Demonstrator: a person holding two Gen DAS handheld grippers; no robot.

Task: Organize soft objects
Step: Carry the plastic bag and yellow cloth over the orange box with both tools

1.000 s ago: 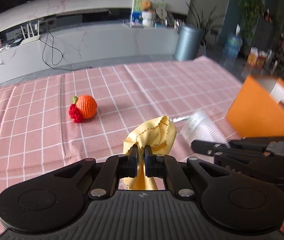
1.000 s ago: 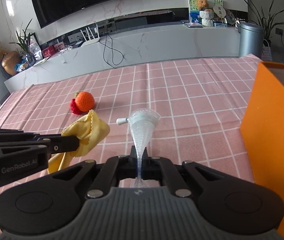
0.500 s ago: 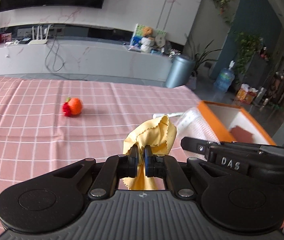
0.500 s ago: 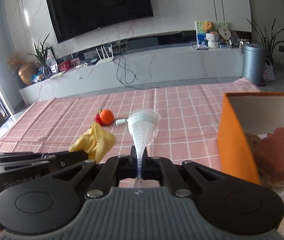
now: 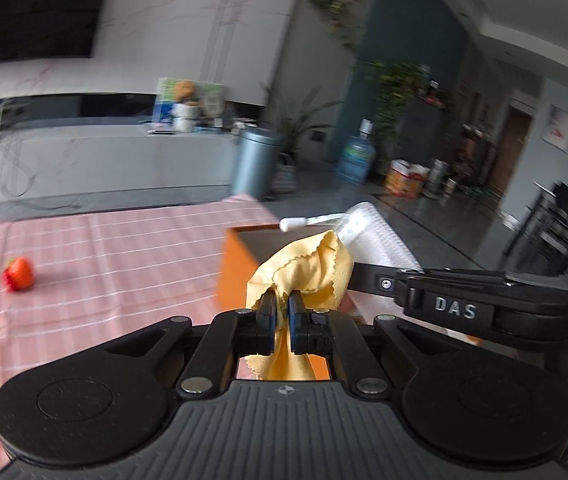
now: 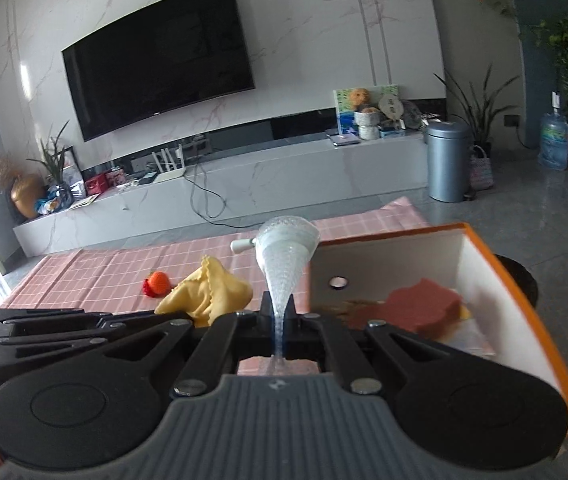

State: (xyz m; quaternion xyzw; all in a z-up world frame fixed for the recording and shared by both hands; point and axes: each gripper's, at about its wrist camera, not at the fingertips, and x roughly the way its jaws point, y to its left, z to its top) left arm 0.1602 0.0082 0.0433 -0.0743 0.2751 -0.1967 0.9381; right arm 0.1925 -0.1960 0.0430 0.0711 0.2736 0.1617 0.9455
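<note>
A living room with a wall-mounted black television (image 6: 160, 76) and a long grey marble console (image 6: 244, 184) lies behind a table under a pink checked cloth (image 6: 96, 276). On the cloth, left, sits a small orange crocheted fruit (image 6: 159, 283). The left gripper (image 5: 280, 316) is clamped on a crumpled yellow cloth (image 5: 304, 272); the right gripper (image 6: 280, 320) pinches a clear bubbled plastic pouch (image 6: 284, 256), beside an open orange box (image 6: 524, 300).

My way over the orange box (image 6: 524, 300) is open from above; a red sponge (image 6: 424, 306) fills its floor's middle.
</note>
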